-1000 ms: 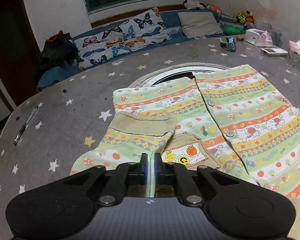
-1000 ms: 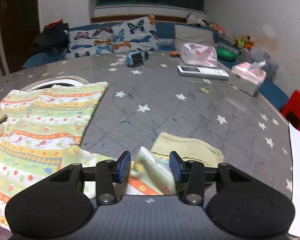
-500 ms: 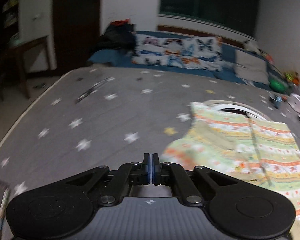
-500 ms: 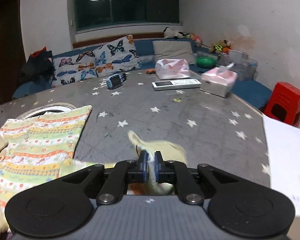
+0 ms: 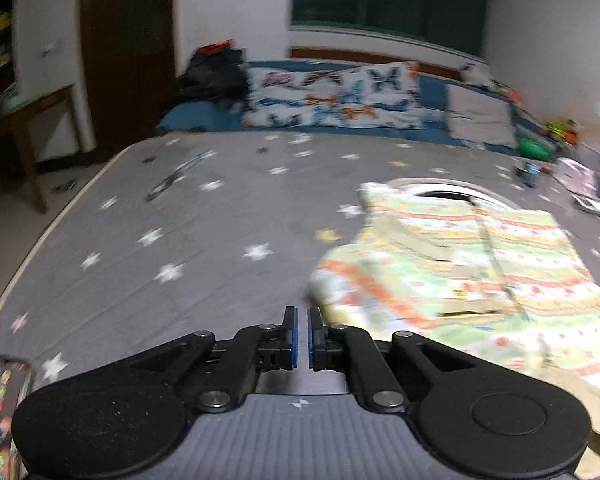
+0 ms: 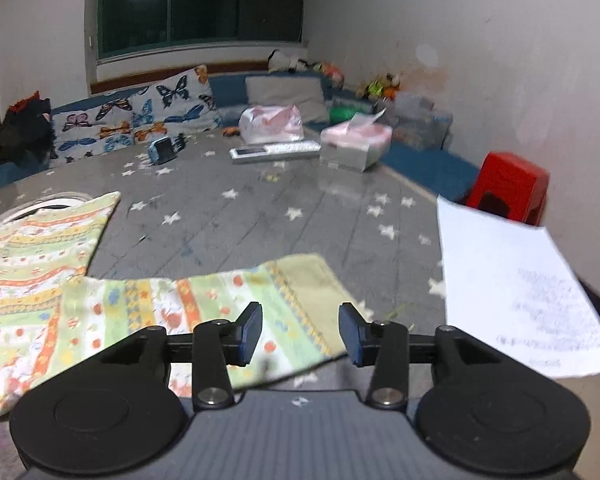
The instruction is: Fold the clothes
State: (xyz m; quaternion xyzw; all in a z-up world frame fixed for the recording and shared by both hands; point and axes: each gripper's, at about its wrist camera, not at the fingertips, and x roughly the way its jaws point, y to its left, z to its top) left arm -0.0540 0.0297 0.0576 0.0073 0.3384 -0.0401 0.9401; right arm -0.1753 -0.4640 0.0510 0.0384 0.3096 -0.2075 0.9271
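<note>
Both hands have swung away from the patterned garment (image 5: 460,272) since a second ago: the left gripper (image 5: 300,338), which then pinched the left sleeve, now hangs over bare grey star-print tabletop (image 5: 180,240) with the garment off to its right, and the right gripper (image 6: 300,330), clamped on the right sleeve half a second ago, has let it drop. Left fingers (image 5: 289,338) stand almost together, just starting to part, with nothing between them. Right fingers (image 6: 250,332) are opening at a middling gap; the right sleeve (image 6: 220,312) lies flat on the tabletop beneath them, stretched out towards a white sheet of paper (image 6: 512,288), untouched. This looks like the spreading-out stage, sleeves laid outward before any fold. Next, I judge, each gripper must come back down to a sleeve end or side edge, pinch only the top layer, and carry it inward over the body.
</note>
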